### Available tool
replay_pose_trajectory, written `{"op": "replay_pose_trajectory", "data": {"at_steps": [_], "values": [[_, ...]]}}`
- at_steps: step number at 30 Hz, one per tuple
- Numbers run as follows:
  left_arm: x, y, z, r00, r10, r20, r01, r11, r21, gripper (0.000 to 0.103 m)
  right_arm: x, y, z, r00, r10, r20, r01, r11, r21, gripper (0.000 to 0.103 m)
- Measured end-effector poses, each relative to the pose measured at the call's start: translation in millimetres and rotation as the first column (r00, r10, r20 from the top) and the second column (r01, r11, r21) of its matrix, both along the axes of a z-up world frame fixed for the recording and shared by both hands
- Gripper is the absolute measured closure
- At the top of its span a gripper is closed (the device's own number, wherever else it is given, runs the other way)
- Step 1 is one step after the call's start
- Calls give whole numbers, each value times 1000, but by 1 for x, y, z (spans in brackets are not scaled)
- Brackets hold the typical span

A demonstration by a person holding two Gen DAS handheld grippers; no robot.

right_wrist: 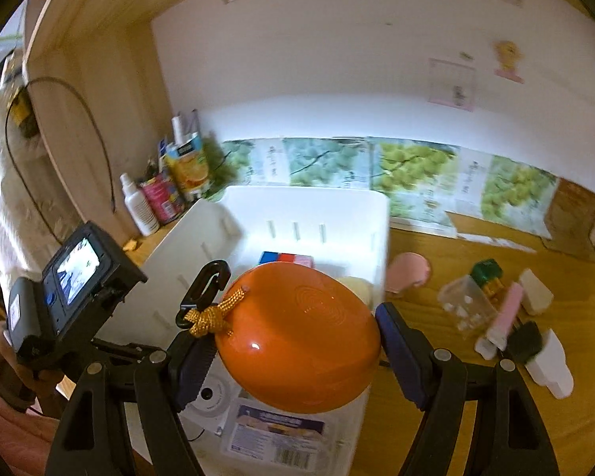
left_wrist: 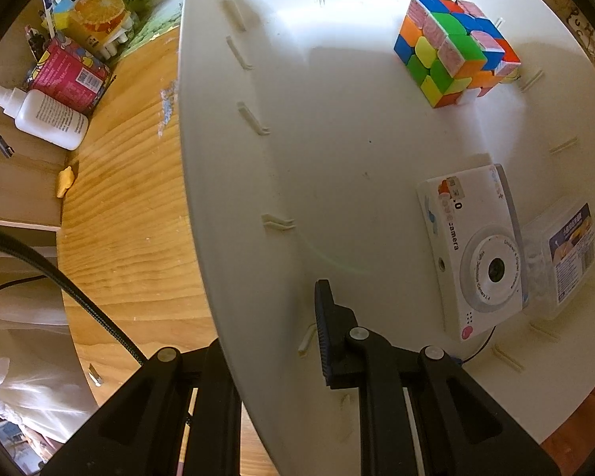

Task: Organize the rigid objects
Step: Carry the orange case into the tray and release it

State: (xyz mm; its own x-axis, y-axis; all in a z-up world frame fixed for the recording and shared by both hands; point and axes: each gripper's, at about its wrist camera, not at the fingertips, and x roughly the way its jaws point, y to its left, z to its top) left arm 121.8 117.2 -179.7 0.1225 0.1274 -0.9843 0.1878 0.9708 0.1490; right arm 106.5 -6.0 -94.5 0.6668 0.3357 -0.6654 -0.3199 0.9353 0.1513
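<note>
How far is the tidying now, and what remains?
Done: the puzzle cube, toy camera and clear box lie in the white bin. In hand: the right gripper holds the orange case above it; the left gripper clamps its wall. Left: several small items on the table beside it.
</note>
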Motion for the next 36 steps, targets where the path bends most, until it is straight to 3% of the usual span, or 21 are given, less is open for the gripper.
{"op": "replay_pose_trajectory", "data": {"at_steps": [8,19,21,24,27,36], "values": [[2,0,-1,1000,-2,-2,2,1000,-3,86,2,33,-7,996,86,-7,-86,995,-54,25],[0,7,0,1000,15,5,-15,999,-32,86,2,59,-22,983,163,-84,-172,979,-114,24],[0,7,0,1000,15,5,-15,999,-30,86,-1,57,-19,985,159,-63,-165,980,-109,21],[-1,6,0,1000,15,4,-15,999,-29,86,-8,54,-7,989,144,35,-139,982,-126,19],[-1,5,-1,1000,15,3,-15,999,-32,86,-5,54,-8,992,122,24,-116,979,-166,19],[0,8,-1,1000,24,6,-24,999,-34,86,0,21,-7,998,-7,60,13,995,-97,19]]}}
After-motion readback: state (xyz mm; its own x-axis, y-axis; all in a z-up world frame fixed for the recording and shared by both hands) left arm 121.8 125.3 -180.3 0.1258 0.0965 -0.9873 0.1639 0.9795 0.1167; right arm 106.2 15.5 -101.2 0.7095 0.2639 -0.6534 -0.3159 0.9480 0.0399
